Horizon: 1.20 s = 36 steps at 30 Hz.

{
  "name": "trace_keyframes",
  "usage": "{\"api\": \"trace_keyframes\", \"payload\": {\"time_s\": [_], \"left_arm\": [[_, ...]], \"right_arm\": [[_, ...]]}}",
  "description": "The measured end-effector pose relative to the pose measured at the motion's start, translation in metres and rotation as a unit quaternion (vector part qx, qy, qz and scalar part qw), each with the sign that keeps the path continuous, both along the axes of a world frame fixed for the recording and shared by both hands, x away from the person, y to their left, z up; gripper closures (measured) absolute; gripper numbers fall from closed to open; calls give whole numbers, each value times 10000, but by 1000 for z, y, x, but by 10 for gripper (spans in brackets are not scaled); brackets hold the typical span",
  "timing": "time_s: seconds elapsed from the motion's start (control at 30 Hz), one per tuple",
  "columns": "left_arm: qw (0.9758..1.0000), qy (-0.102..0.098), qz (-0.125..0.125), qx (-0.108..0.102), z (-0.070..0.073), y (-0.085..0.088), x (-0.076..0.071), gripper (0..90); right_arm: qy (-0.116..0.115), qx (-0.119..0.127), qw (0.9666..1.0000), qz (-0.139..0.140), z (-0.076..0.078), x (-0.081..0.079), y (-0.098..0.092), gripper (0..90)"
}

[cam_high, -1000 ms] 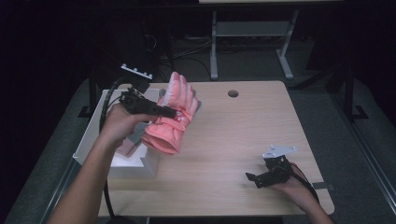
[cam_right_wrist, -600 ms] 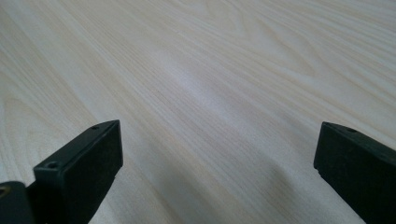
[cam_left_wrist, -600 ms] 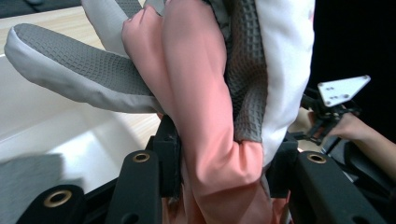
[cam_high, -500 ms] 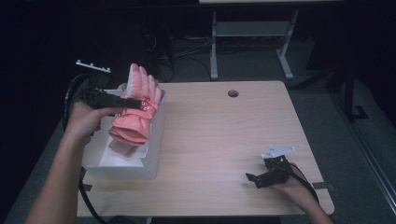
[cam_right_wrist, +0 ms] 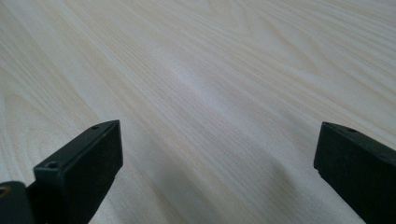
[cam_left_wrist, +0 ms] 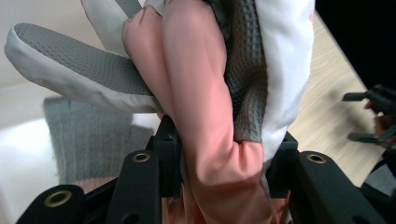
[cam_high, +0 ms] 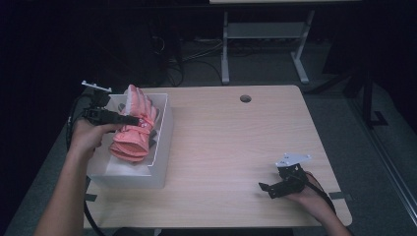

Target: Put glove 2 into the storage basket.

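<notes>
The white bin (cam_high: 156,147) sits at the table's (cam_high: 236,147) left edge, its far wall near the far edge; the broad wooden middle and right lie open. The left gripper (cam_high: 129,119) is clamped around a pink and grey glove (cam_high: 134,132), held over the bin. The right gripper (cam_high: 265,189) rests near the near right corner, jaws spread wide, gripping nothing.

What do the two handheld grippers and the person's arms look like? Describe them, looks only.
Both the left gripper and the right gripper are black, each with two blocky jaws bearing brass-ringed holes, a grey three-cornered plate on top and a dark trailing cable. The forearms are bare, with no sleeves or gloves visible.
</notes>
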<state>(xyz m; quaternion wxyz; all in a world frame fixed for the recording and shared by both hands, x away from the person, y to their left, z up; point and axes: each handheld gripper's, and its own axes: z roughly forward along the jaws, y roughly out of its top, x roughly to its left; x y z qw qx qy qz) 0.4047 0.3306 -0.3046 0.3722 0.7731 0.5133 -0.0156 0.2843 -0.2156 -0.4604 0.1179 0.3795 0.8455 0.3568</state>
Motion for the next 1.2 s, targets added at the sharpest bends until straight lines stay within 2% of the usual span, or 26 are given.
{"api": "trace_keyframes", "payload": {"time_s": [0.1, 0.2, 0.27, 0.3, 0.47, 0.57, 0.63, 0.73, 0.93, 1.0, 1.2], "left_arm": [[9999, 108, -18, 75, -12, -2, 4, 579], [9994, 228, -45, 238, -25, -7, 8, 579], [9993, 264, -40, 242, -28, -8, 9, 579], [9990, 336, -101, 277, -38, -11, 12, 579], [9983, 478, -163, 276, -57, -18, 17, 578], [9975, 544, -202, 393, -66, -22, 19, 575], [9973, 599, -186, 376, -74, -24, 21, 573], [9958, 740, -249, 476, -87, -26, 24, 569], [9965, 769, -211, 233, -99, -21, 23, 550], [9965, 754, -232, 260, -101, -20, 24, 516], [9971, 702, -124, 265, -98, -18, 23, 266]], "right_arm": [[-5, 6, 10000, 1, 0, 0, 0, 9], [25, -3, 10000, -7, 0, 0, 0, 9], [17, -3, 10000, 8, -1, 0, -1, 9], [12, 15, 10000, -2, 0, 0, -1, 9], [-11, 25, 10000, -5, 0, 0, -1, 9], [29, 33, 10000, -36, 0, 0, -1, 9], [49, 25, 10000, -34, 0, 0, -1, 9], [43, 29, 10000, -33, 0, 0, -2, 9], [53, 38, 10000, -31, -1, 0, -2, 9], [62, 41, 10000, -30, -1, 0, -2, 9], [68, 53, 9999, -54, -1, 1, -2, 9]]}}
